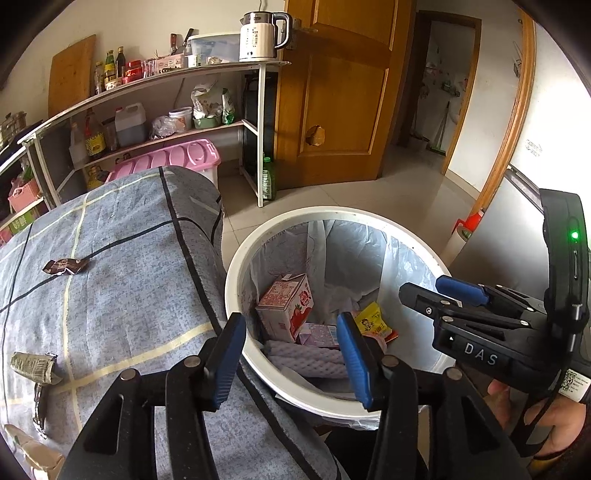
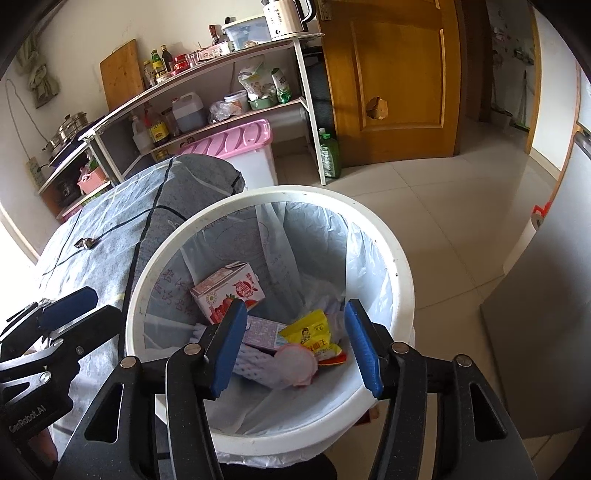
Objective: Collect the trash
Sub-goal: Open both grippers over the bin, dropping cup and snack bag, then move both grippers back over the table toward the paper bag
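A white bin [image 1: 236,266] [image 2: 369,210] with a clear liner stands beside the cloth-covered table [image 1: 122,258]. Inside lie a pink strawberry carton [image 2: 229,288] [image 1: 286,299], a purple carton [image 2: 262,332], a yellow snack wrapper [image 2: 310,328] [image 1: 371,319] and white foam netting [image 1: 306,356]. My left gripper [image 1: 290,320] hangs open over the bin's near left rim, holding nothing. My right gripper [image 2: 297,308] is open above the bin's middle, also empty. On the cloth remain a dark candy wrapper [image 1: 65,266] [image 2: 85,243] and a crumpled printed wrapper [image 1: 33,367].
A white shelf unit [image 1: 260,129] with bottles, jars and a kettle [image 1: 258,35] stands behind the table. A pink-lidded box [image 1: 177,157] and a green bottle [image 1: 268,179] sit on the tiled floor. A wooden door [image 1: 343,92] is beyond; a grey appliance [image 2: 546,332] stands right.
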Action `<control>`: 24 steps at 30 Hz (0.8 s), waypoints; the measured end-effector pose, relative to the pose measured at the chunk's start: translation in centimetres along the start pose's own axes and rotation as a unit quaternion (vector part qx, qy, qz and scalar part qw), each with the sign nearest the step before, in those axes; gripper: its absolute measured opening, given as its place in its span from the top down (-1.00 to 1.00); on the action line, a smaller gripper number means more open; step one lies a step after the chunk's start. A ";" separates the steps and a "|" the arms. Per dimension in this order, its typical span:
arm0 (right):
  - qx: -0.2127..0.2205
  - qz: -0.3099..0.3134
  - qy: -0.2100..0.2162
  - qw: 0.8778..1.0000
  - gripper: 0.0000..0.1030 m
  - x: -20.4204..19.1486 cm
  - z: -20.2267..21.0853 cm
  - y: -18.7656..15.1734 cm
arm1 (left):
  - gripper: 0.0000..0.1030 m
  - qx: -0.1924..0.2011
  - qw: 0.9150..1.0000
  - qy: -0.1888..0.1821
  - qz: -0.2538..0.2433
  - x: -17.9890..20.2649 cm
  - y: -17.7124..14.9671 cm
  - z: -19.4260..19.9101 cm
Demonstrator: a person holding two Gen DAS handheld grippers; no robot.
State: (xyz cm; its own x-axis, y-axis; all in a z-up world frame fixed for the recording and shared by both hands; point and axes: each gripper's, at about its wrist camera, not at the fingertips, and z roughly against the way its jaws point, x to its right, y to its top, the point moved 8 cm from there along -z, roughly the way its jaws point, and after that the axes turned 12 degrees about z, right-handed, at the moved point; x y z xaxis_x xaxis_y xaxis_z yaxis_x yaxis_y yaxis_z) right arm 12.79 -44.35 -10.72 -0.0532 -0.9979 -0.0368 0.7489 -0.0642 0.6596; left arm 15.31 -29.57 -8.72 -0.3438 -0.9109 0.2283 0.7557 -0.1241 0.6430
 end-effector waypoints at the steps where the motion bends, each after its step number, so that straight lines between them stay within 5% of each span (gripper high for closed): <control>1: 0.002 0.001 0.000 1.000 -0.08 -0.2 0.2 0.1 | 0.01 0.002 1.000 0.000 0.002 -0.2 0.0 0.2; 11: 0.030 0.020 0.025 0.999 -0.08 -3.7 2.0 0.9 | 0.01 0.036 0.999 0.019 0.036 -4.3 -0.2 4.1; 24: 0.043 0.066 0.080 0.994 -0.08 -11.4 2.4 1.4 | -0.09 0.074 0.988 0.092 0.099 -14.3 -2.1 10.8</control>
State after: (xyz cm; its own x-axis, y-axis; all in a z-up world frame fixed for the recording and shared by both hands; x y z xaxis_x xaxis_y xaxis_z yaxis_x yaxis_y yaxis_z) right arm 12.86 -33.02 -7.62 0.1528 -0.9864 -0.0610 0.6830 0.0607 0.7279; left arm 12.60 -12.09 -5.48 -0.0793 -0.9692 0.2331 0.7031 0.1114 0.7023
